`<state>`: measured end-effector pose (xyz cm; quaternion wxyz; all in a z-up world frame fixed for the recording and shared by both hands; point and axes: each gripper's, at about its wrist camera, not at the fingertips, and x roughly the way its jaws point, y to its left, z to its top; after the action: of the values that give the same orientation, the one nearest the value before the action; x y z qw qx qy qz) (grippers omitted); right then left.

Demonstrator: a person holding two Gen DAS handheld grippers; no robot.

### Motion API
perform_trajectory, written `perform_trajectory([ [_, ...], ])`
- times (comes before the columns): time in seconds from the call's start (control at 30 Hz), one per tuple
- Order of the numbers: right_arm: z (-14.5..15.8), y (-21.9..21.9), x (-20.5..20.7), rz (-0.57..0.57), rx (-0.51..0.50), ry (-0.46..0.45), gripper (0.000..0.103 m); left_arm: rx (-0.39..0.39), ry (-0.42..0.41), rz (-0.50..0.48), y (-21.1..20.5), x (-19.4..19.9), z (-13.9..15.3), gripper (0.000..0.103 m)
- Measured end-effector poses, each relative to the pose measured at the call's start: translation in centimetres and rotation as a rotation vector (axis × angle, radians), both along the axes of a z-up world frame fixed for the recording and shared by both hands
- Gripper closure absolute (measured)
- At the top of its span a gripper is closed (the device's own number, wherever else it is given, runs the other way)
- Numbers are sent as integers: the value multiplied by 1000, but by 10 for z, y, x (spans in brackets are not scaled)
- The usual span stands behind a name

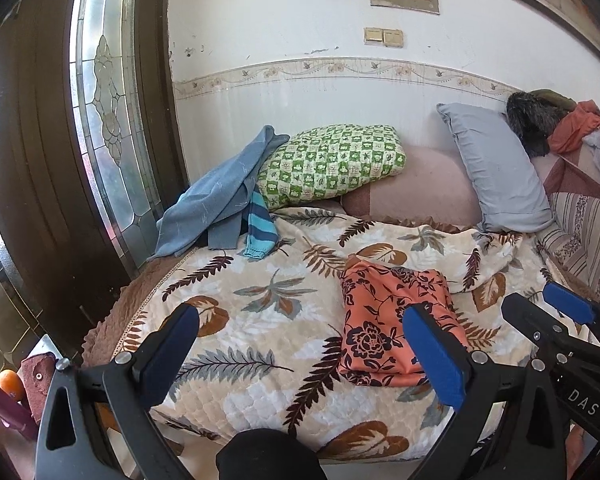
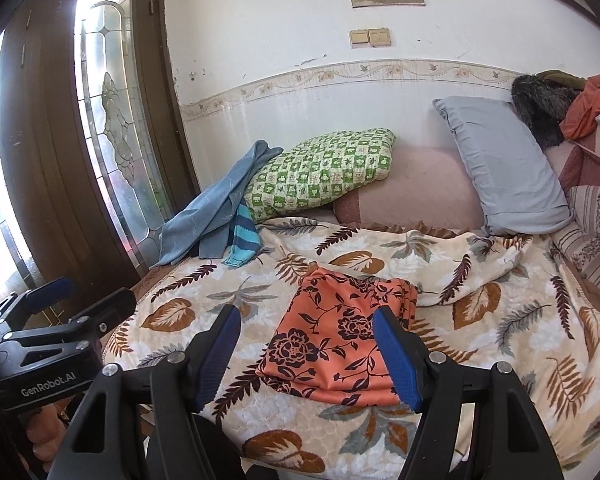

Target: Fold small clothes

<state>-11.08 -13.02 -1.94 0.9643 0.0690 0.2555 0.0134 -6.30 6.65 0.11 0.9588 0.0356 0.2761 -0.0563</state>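
An orange garment with a dark flower print point(image 1: 388, 320) lies folded into a flat rectangle on the leaf-patterned blanket point(image 1: 260, 300); it also shows in the right wrist view point(image 2: 336, 340). My left gripper point(image 1: 300, 352) is open and empty, held above the blanket just left of the garment. My right gripper point(image 2: 306, 354) is open and empty, hovering over the near end of the garment. The right gripper shows at the right edge of the left wrist view point(image 1: 540, 312). The left gripper shows at the left edge of the right wrist view point(image 2: 84, 300).
A blue garment point(image 1: 216, 196) and a striped teal sleeve point(image 1: 260, 228) lie heaped at the bed's far left by a green checked pillow point(image 1: 332, 164). A grey pillow point(image 1: 496, 168) leans on the wall. More clothes point(image 1: 580, 124) are piled far right. A dark door point(image 1: 40, 160) stands left.
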Motion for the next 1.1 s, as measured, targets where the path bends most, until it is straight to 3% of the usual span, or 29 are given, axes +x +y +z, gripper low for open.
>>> perform_trajectory([
  [1.1, 25, 5, -13, 17, -10, -62, 31, -54, -70, 5, 9, -19, 33, 2],
])
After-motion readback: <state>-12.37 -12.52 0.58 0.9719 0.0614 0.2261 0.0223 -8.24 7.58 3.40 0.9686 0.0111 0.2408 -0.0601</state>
